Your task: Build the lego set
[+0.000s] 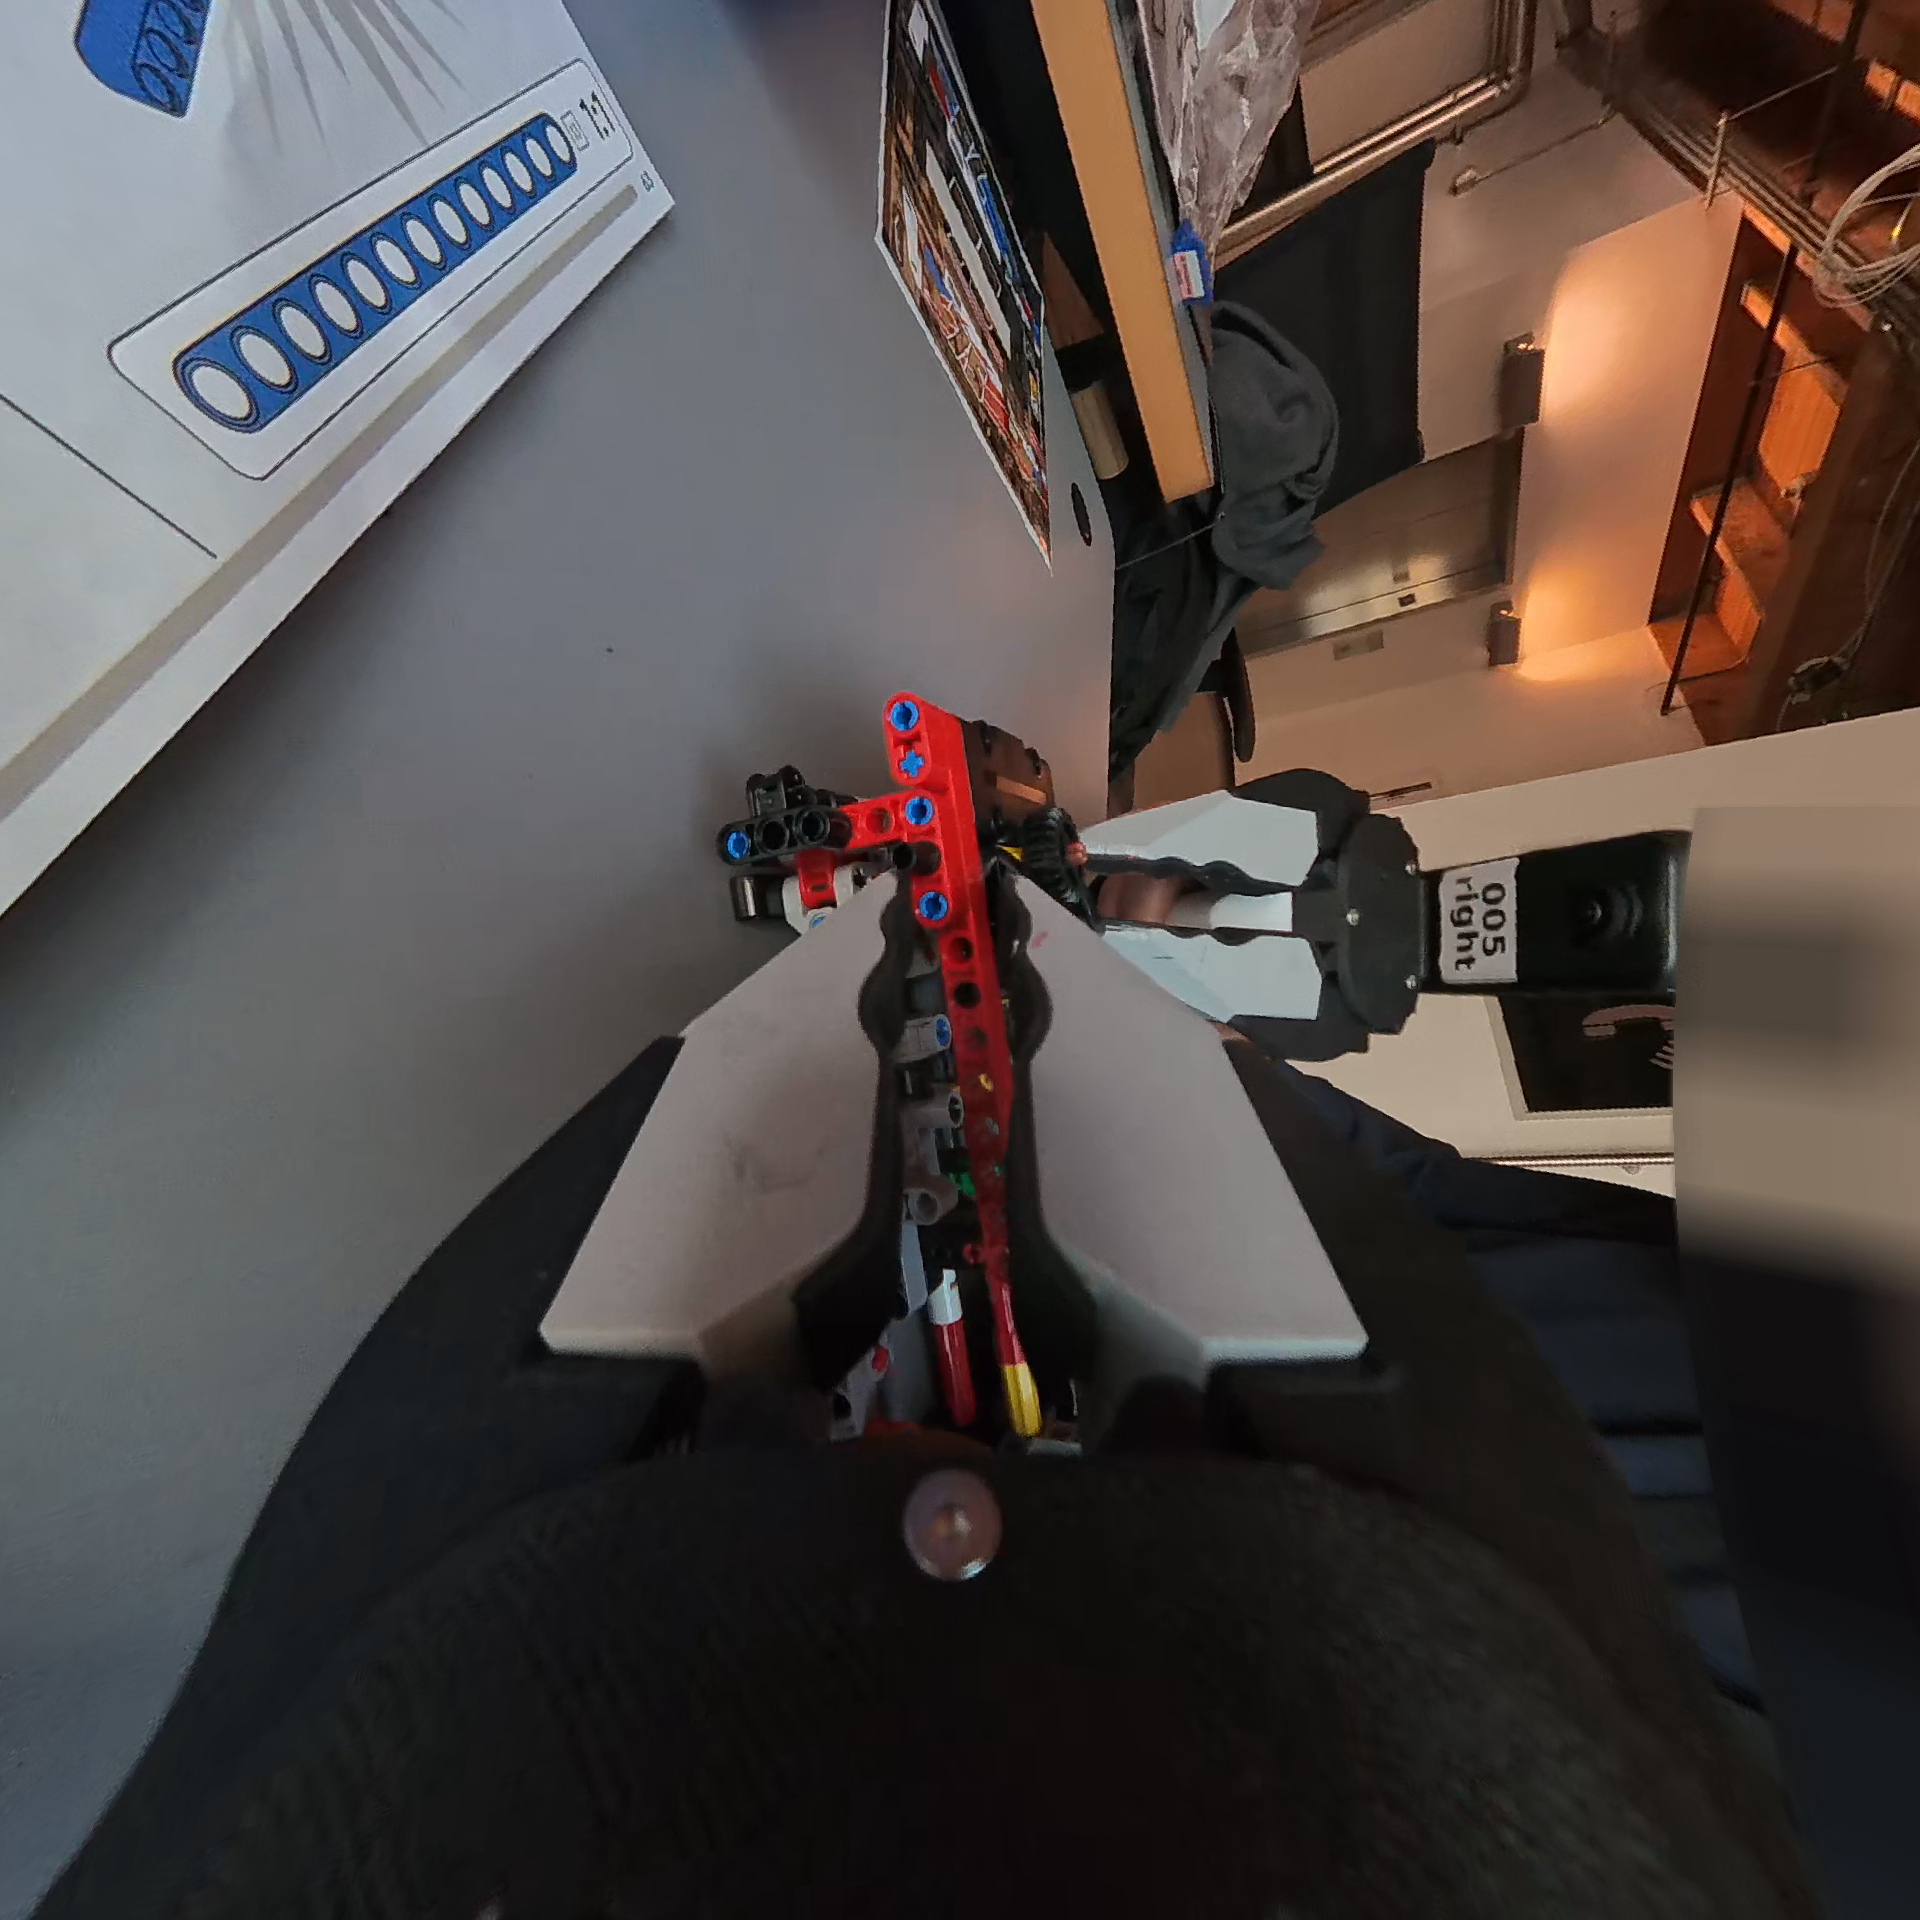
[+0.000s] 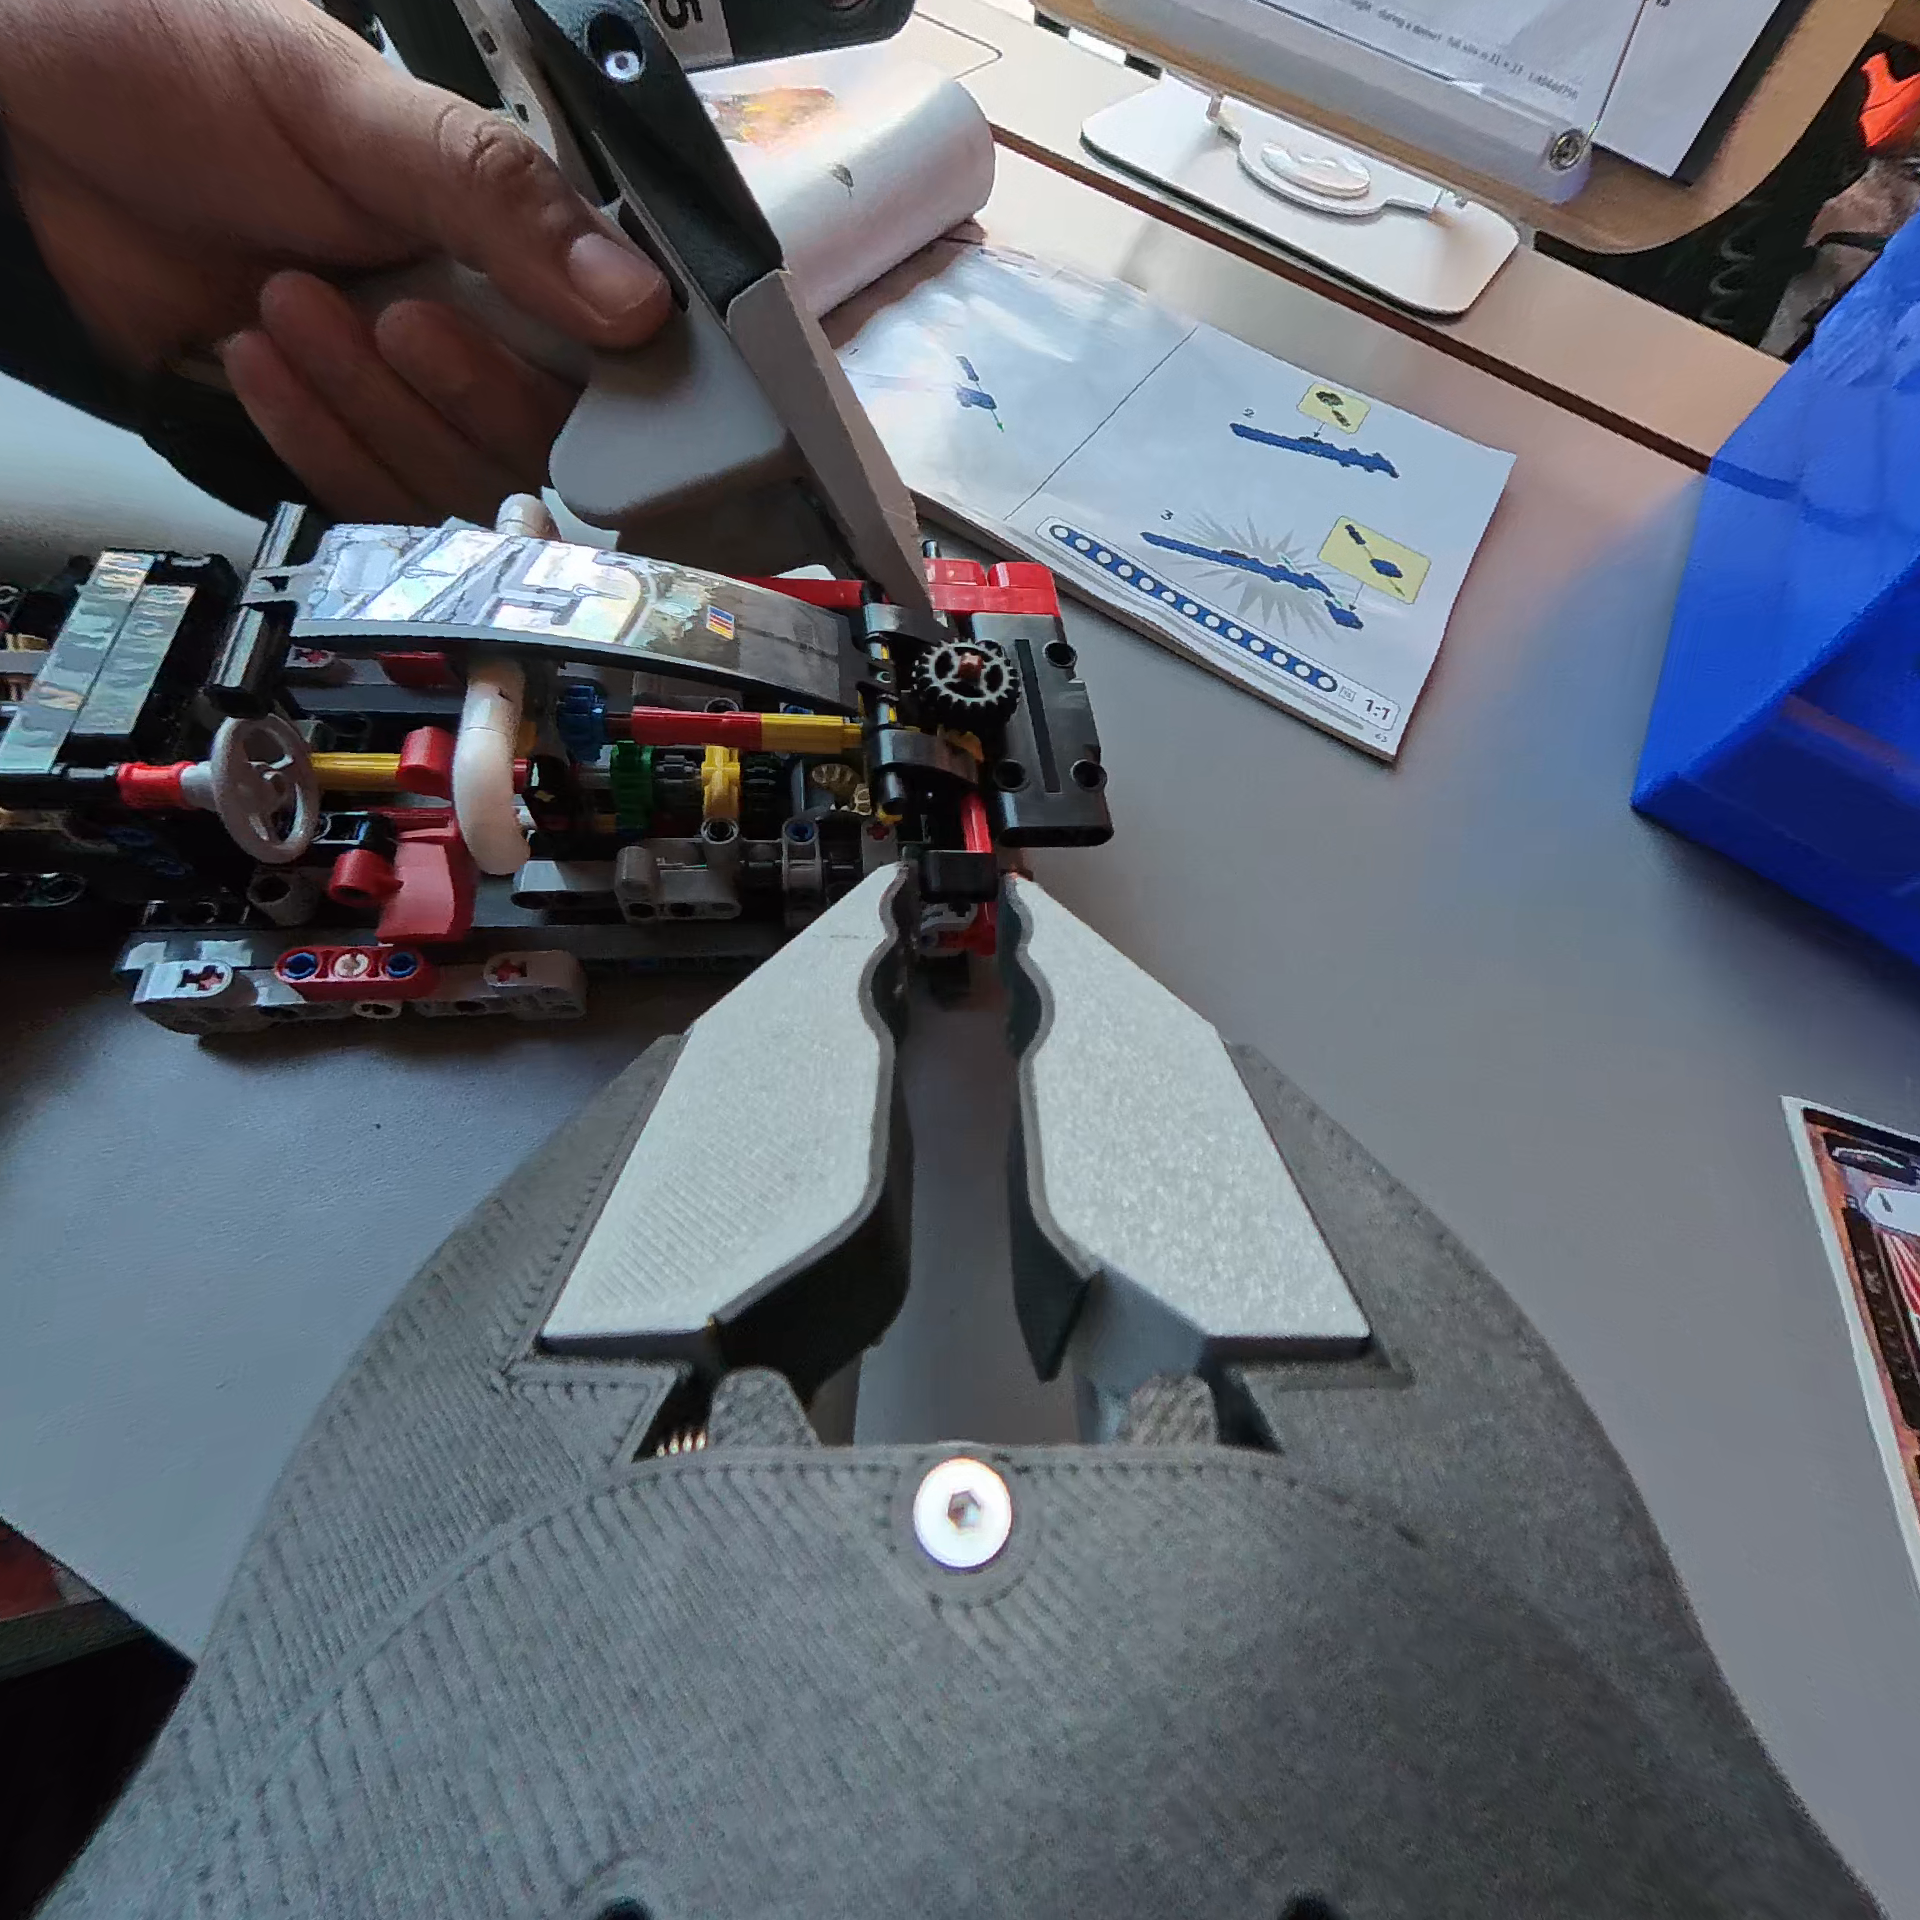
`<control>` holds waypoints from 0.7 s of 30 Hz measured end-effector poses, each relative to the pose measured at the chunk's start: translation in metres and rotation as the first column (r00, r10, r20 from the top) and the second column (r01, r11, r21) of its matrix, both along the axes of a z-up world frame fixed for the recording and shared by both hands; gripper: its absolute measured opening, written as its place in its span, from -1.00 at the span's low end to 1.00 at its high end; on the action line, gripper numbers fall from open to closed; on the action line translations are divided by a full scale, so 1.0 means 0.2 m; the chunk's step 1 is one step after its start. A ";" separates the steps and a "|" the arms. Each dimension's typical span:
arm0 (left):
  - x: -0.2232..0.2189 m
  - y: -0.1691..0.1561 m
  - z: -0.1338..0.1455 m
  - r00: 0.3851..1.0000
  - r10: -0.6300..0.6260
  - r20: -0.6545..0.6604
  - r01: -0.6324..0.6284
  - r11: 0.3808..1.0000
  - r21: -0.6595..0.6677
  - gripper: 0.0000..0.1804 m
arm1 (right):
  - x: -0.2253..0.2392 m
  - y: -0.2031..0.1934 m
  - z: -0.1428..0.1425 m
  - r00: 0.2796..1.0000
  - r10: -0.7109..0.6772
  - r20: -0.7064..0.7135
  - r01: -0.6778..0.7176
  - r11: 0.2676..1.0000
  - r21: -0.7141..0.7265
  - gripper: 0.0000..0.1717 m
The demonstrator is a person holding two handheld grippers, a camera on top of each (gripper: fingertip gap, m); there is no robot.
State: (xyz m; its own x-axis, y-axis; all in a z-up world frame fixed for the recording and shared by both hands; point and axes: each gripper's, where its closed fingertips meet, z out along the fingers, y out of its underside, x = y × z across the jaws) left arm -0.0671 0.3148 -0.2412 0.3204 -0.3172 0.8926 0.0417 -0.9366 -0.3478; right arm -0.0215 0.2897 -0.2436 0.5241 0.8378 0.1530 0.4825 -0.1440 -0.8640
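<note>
left gripper (image 1: 951, 914): closed on the front of the toy car model (image 2: 582, 748); both black pads press the red holed beam (image 1: 951, 894) and the grey and black parts stacked beside it.
right gripper (image 2: 951, 904): closed on a small red and black corner piece (image 2: 961, 894) at the model's near front corner; pads look pressed on both sides, though the far pad is partly hidden.
model vs grippers: front end runs straight out past the left fingertips; its body trails off to the left of the right gripper, resting on the grey table (image 2: 1351, 935).
gear (image 2: 968, 673): black, just beyond the right fingertips, untouched.
grip advice: my read is that two clamps on one rigid build will fight each other, so keep both wrists parallel and don't twist; press-fit pins could pop.
hand (image 2: 312, 239): wrapped round the left gripper's handle, above the model.
surroundings: instruction booklet (image 2: 1226, 520) beyond the model, blue bin (image 2: 1808, 644) off to the right, well apart.
</note>
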 end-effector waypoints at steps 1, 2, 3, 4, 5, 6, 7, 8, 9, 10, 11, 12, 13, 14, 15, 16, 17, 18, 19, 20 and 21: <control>0.00 0.00 0.00 1.000 0.003 0.001 -0.003 1.000 0.002 -0.86 | 0.00 0.00 0.00 1.000 -0.004 0.007 0.004 1.000 0.013 -0.87; 0.00 0.00 0.00 1.000 0.005 0.002 -0.005 1.000 0.005 -0.85 | 0.00 0.00 0.00 1.000 -0.008 0.015 0.008 1.000 0.027 -0.87; 0.00 0.00 0.00 1.000 0.006 0.004 -0.006 1.000 0.006 -0.85 | 0.00 0.01 0.00 1.000 -0.010 0.027 0.009 0.999 0.046 -0.87; 0.00 0.00 0.00 1.000 0.008 0.008 -0.008 1.000 0.006 -0.86 | 0.00 0.01 0.00 0.999 -0.011 0.043 0.008 0.998 0.068 -0.87; -0.01 0.00 0.00 1.000 0.009 0.010 -0.009 1.000 0.008 -0.86 | 0.00 0.01 0.00 0.998 -0.008 0.058 0.003 0.996 0.087 -0.86; -0.01 0.00 0.00 1.000 0.006 0.009 -0.007 1.000 0.011 -0.86 | 0.00 0.02 0.00 0.998 -0.003 0.064 -0.003 0.996 0.090 -0.86; -0.01 0.00 0.00 1.000 0.001 0.001 -0.001 1.000 0.018 -0.85 | 0.00 0.02 0.00 0.998 0.008 0.066 -0.013 0.997 0.078 -0.86; -0.01 0.00 0.00 1.000 -0.005 -0.010 0.006 1.000 0.026 -0.85 | 0.00 0.02 0.00 0.997 0.024 0.071 -0.028 0.998 0.054 -0.86; -0.01 0.00 0.00 1.000 -0.010 -0.022 0.010 0.999 0.034 -0.84 | 0.00 0.02 0.00 0.996 0.043 0.078 -0.045 0.999 0.020 -0.86; -0.01 0.00 0.00 0.999 -0.012 -0.033 0.014 0.999 0.041 -0.84 | 0.00 0.02 0.01 0.994 0.061 0.085 -0.060 0.998 -0.012 -0.86; -0.01 0.00 0.00 0.999 -0.014 -0.041 0.016 0.999 0.046 -0.84 | 0.00 0.02 0.01 0.992 0.077 0.097 -0.075 0.997 -0.032 -0.86; -0.01 0.00 0.00 0.999 -0.015 -0.046 0.018 0.999 0.050 -0.84 | 0.00 0.02 0.01 0.989 0.092 0.114 -0.088 0.995 -0.036 -0.86; -0.01 0.00 0.00 0.999 -0.015 -0.048 0.017 0.998 0.053 -0.84 | 0.01 0.02 0.01 0.986 0.105 0.133 -0.101 0.994 -0.032 -0.86; -0.01 0.00 0.00 0.999 -0.015 -0.048 0.017 0.998 0.056 -0.84 | 0.01 0.02 0.00 0.981 0.117 0.158 -0.114 0.993 -0.026 -0.86; -0.01 0.00 0.00 0.999 -0.015 -0.047 0.018 0.998 0.058 -0.84 | 0.01 0.02 0.01 0.974 0.127 0.185 -0.125 0.992 -0.023 -0.86; -0.01 0.00 0.00 0.999 -0.014 -0.046 0.016 0.998 0.059 -0.84 | 0.01 0.02 0.01 0.968 0.134 0.212 -0.132 0.991 -0.026 -0.86; -0.01 0.00 0.00 0.999 -0.011 -0.045 0.014 0.998 0.062 -0.84 | 0.01 0.02 0.01 0.962 0.139 0.237 -0.136 0.990 -0.031 -0.86; -0.01 0.01 0.00 0.999 -0.006 -0.044 0.009 0.998 0.063 -0.84 | 0.01 0.02 0.01 0.956 0.142 0.257 -0.139 0.990 -0.031 -0.86; -0.01 0.01 0.00 0.999 0.000 -0.044 0.003 0.998 0.066 -0.84 | 0.00 0.03 0.01 0.953 0.143 0.268 -0.140 0.990 -0.031 -0.86; -0.02 0.01 0.00 0.999 0.004 -0.044 -0.001 0.998 0.069 -0.84 | 0.00 0.03 0.01 0.951 0.145 0.272 -0.143 0.989 -0.026 -0.86; -0.02 0.01 0.00 0.999 0.005 -0.043 -0.002 0.997 0.071 -0.84 | 0.00 0.03 0.00 0.950 0.148 0.275 -0.151 0.989 -0.011 -0.86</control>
